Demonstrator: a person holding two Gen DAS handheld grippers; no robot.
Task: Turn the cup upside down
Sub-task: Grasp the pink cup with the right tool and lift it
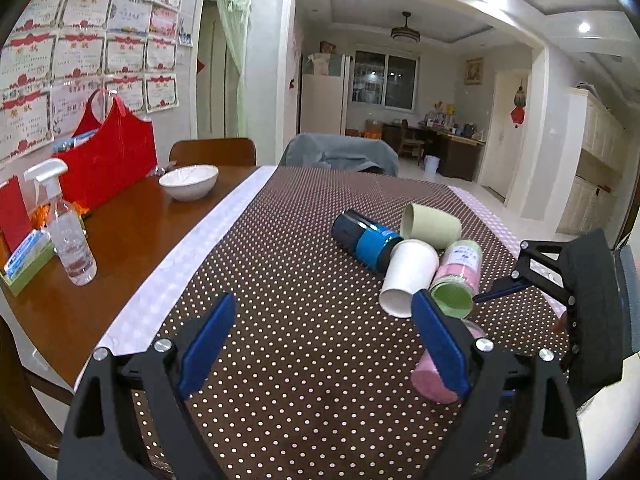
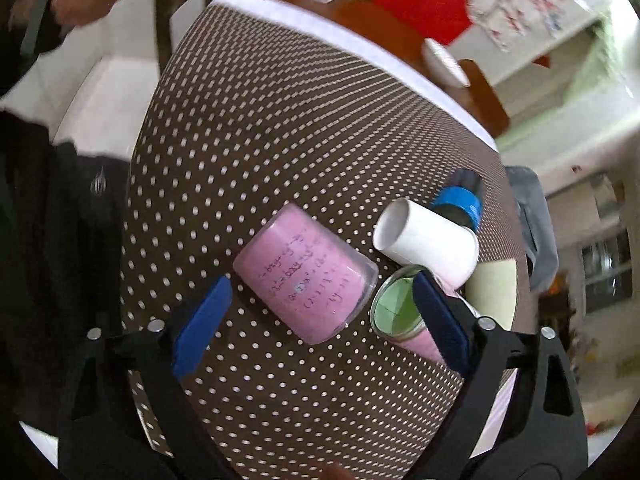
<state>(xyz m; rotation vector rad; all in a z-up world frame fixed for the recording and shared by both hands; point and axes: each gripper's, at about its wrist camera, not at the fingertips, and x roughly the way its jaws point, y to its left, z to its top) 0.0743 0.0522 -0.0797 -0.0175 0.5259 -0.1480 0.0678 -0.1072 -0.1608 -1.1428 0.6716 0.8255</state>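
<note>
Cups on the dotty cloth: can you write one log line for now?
left gripper: open, empty | right gripper: open, empty | white cup: on side | pink cup: on side

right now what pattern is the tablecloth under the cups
Brown with small white dots and a white border; the tablecloth shows best in the left wrist view.

A lived-in family home, seen across a dining room. A brown wooden tabletop (image 1: 132, 232) carries a brown white-dotted cloth (image 1: 300, 280). At ten o'clock, rows of red-bordered paper certificates (image 1: 80, 52) cover the wall above a red fabric bag (image 1: 108, 160), a white ceramic bowl (image 1: 189, 181) and a clear plastic spray bottle (image 1: 68, 232). At twelve o'clock a round ceiling lamp (image 1: 405, 33) hangs before a window (image 1: 384, 80); at one o'clock stands a cluttered dark wooden desk (image 1: 440, 140).
</note>
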